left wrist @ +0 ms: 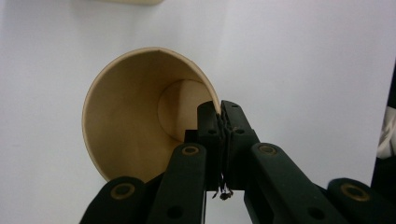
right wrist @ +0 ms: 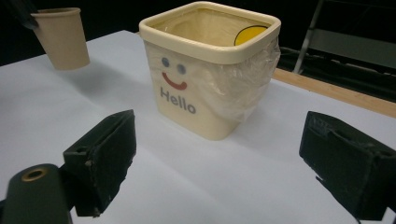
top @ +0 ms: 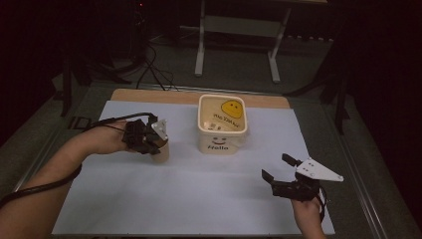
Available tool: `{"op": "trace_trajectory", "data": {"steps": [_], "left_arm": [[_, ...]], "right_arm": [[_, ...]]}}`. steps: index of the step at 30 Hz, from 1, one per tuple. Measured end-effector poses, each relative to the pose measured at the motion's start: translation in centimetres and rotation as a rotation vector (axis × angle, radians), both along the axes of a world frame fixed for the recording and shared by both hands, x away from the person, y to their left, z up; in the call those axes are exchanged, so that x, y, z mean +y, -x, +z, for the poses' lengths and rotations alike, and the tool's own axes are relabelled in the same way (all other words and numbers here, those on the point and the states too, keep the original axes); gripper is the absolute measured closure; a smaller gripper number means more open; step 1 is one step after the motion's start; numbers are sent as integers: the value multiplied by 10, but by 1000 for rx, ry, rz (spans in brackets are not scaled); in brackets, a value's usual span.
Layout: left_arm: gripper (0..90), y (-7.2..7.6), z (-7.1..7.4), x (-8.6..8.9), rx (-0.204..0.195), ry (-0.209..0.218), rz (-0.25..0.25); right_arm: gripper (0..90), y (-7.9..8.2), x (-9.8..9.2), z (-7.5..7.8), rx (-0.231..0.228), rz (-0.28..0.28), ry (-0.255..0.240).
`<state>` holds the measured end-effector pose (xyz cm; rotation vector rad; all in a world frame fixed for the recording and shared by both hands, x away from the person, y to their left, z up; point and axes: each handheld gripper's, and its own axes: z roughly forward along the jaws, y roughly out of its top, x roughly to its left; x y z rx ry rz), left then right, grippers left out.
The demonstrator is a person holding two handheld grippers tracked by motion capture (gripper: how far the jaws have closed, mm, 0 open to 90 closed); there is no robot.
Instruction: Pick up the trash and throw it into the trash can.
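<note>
The left hand-held gripper [left wrist: 219, 116] is clamped on the rim of a brown paper cup [left wrist: 140, 112], one jaw inside the cup wall and one outside, pads pressed together on it. In the high view the cup [top: 160, 149] sits at the left of the white counter [top: 199, 199], just left of a cream bin [top: 222, 124] printed with a smiley face and "Hello" and lined with clear plastic. In the right gripper view the cup [right wrist: 60, 37] hangs clear of the counter with its shadow beneath it. The right hand-held gripper [top: 277, 167] rests near the right edge, jaws wide apart and holding nothing, pointed toward the bin [right wrist: 210, 70].
</note>
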<state>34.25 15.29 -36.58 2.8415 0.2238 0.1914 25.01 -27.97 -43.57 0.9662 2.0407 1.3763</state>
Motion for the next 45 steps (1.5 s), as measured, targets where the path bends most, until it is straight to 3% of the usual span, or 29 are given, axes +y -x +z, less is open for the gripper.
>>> {"op": "trace_trajectory", "data": {"steps": [7,17,22,28,29,34,36,45], "left_arm": [[891,6,23,-9,-18,41,-20],[892,8,49,-24,-35,68,-69],[892,10,63,-33,-49,109,-96],[892,7,73,-44,-66,98,-123],[892,7,75,-46,-53,106,-125],[892,5,84,-53,-63,119,-144],[892,4,87,-57,-81,113,-150],[892,-10,101,-75,-78,115,-165]], "right_arm": [[109,0,0,0,1,2,2],[109,0,0,0,-2,4,1],[109,1,0,1,-5,6,-1],[109,1,0,1,-4,8,-4],[109,1,0,1,-5,6,-3],[109,1,0,1,-7,7,-2],[109,1,0,2,-8,7,0],[110,1,0,2,-6,11,2]]}}
